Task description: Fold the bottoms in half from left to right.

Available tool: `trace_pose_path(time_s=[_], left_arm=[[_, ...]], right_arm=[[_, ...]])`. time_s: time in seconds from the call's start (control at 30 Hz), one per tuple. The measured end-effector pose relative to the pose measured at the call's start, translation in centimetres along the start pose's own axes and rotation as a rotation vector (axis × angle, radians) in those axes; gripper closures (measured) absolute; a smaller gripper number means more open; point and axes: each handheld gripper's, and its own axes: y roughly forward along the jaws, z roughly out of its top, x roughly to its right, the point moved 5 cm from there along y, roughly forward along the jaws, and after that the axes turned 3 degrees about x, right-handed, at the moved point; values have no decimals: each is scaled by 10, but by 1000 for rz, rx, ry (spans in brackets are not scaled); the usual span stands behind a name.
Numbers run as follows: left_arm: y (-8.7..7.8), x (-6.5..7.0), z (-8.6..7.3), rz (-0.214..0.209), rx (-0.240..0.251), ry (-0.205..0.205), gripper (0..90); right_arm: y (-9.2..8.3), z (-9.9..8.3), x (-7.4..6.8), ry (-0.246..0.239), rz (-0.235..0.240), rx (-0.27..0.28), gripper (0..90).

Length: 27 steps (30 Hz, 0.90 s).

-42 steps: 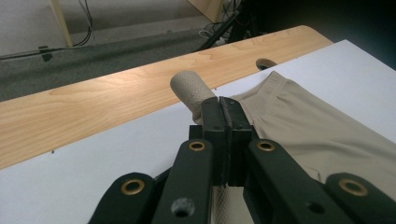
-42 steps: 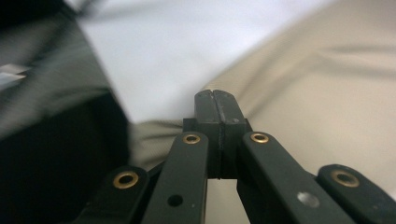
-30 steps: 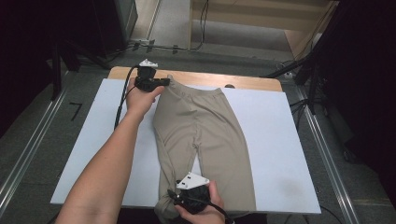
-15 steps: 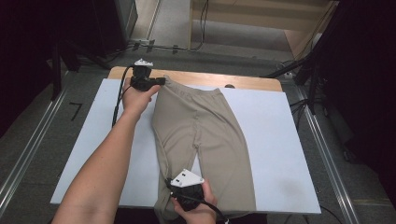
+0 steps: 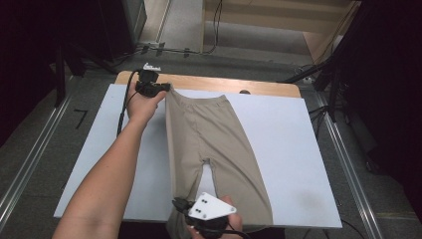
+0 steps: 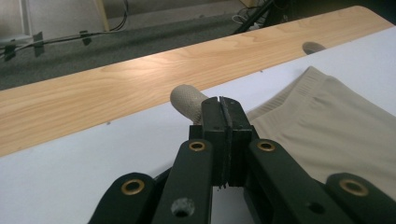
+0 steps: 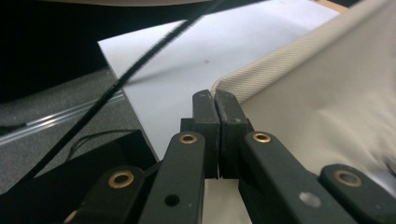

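Beige pants [image 5: 214,134] lie flat on the white board [image 5: 298,149], waistband at the far side and legs toward the person. My left gripper [image 5: 166,87] is shut on the waistband's left corner; a small roll of beige fabric [image 6: 187,100] sticks out past its closed tips [image 6: 223,105]. At the front edge, my right gripper [image 5: 179,204] is shut on the hem of the left leg. In the right gripper view the ribbed hem [image 7: 280,60] runs into the closed jaws, whose tips [image 7: 215,100] hold it slightly off the board.
The board rests on a wooden table [image 5: 224,84] whose far strip shows bare, with a round hole [image 6: 314,46] in it. A black cable [image 7: 154,51] crosses in front of the right gripper. Dark stands and cables surround the table on grey floor.
The right gripper has shut on the left leg's hem and risen a little with it. The left gripper has stayed on the waistband corner.
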Motion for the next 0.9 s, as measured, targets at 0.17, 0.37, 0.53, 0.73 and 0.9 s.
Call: trace_pose_path(time_s=[0.17, 0.37, 0.53, 0.73, 0.9], left_arm=[[12, 19, 2, -20, 11, 10, 900], [26, 42, 9, -45, 11, 30, 900], [42, 60, 13, -73, -9, 31, 900], [62, 87, 19, -105, -18, 50, 900], [77, 105, 21, -127, -34, 64, 900]], right_arm=[[-22, -27, 24, 32, -73, -43, 867], [-45, -60, 47, 93, -145, -88, 867], [-62, -76, 59, 83, -235, -112, 867], [-78, -91, 69, 100, -280, -141, 868], [-92, -101, 76, 107, -320, -152, 868]])
